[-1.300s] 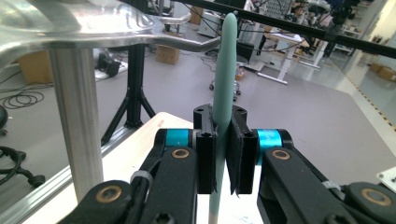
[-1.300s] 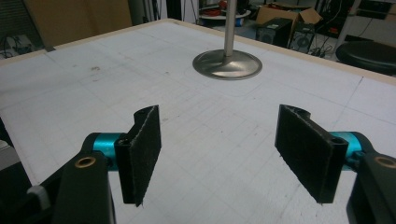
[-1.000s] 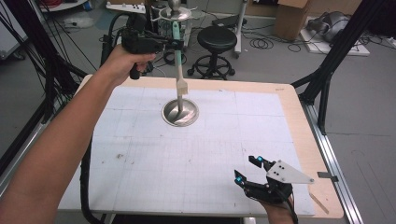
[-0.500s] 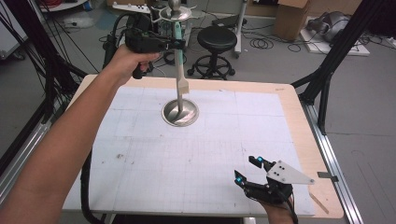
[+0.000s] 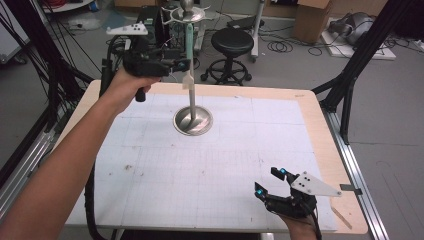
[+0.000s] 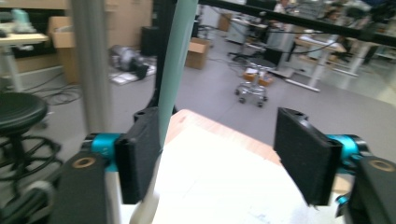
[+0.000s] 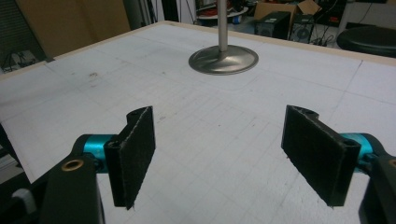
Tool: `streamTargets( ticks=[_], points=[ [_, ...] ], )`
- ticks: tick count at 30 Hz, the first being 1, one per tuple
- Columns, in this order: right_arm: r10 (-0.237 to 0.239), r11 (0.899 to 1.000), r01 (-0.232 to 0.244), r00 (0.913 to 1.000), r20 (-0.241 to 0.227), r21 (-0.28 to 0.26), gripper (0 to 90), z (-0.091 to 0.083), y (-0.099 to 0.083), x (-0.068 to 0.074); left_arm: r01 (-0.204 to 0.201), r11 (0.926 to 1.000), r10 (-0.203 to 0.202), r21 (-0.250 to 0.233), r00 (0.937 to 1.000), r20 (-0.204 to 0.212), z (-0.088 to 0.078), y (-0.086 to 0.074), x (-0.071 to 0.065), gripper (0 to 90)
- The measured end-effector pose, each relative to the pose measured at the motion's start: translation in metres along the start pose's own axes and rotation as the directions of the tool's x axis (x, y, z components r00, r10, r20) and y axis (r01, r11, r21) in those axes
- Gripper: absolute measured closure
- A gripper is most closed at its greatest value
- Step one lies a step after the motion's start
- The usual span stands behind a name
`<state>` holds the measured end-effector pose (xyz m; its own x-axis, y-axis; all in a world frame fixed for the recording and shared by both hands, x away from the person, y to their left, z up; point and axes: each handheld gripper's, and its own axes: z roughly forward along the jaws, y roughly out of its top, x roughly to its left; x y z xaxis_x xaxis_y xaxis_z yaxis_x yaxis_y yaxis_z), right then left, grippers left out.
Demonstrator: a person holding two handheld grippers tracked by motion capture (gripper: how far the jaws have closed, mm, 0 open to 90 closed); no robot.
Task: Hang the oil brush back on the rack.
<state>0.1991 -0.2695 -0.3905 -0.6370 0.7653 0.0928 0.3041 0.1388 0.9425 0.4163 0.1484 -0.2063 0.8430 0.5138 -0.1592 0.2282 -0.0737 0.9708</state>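
Left gripper (image 5: 182,64), jaws spread, is lifting higher beside the pale green utensil (image 5: 189,47) hanging on the metal stand (image 5: 193,119), so release looks done; right gripper (image 5: 272,183) is resting spread.

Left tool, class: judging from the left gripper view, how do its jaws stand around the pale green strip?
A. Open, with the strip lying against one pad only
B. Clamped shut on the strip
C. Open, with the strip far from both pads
A: the left tool stands wide open, and the pale green strip lies against one pad while the other pad stands well apart.
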Motion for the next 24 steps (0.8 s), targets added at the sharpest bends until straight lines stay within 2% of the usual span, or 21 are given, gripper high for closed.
streamTargets(
  ticks=[4,13,15,17,19,24],
  points=[
    [0.001,1.0,-0.001,0.9999,-0.014,-0.001,24.6,-0.001,-0.001,0.0,0.018,0.9993,-0.019,-0.033,0.9989,-0.042,-0.021,-0.024,-0.003,26.2],
    [-0.003,1.0,0.003,1.0,-0.009,-0.008,24.6,-0.002,-0.001,0.003,0.036,0.9915,-0.044,-0.125,0.9976,-0.055,-0.069,-0.086,-0.024,25.8],
    [0.0,1.0,0.0,1.0,-0.004,-0.013,24.4,-0.003,0.0,0.004,0.022,0.992,-0.03,-0.125,0.9978,-0.058,-0.077,-0.098,-0.031,24.8],
    [-0.006,1.0,0.006,0.9999,0.011,-0.012,24.1,-0.003,-0.001,0.004,0.004,0.9945,-0.011,-0.105,0.9975,-0.069,-0.085,-0.109,-0.036,22.3],
    [-0.003,1.0,0.003,0.9998,0.022,-0.012,23.4,-0.002,-0.002,0.003,-0.022,0.9954,0.013,-0.093,0.9955,-0.094,-0.091,-0.12,-0.042,16.7],
    [0.014,1.0,-0.013,0.9984,0.054,-0.012,19.3,-0.005,-0.004,0.002,-0.085,0.9933,0.074,-0.079,0.989,-0.128,-0.102,-0.153,-0.055,16.6]
  ],
)
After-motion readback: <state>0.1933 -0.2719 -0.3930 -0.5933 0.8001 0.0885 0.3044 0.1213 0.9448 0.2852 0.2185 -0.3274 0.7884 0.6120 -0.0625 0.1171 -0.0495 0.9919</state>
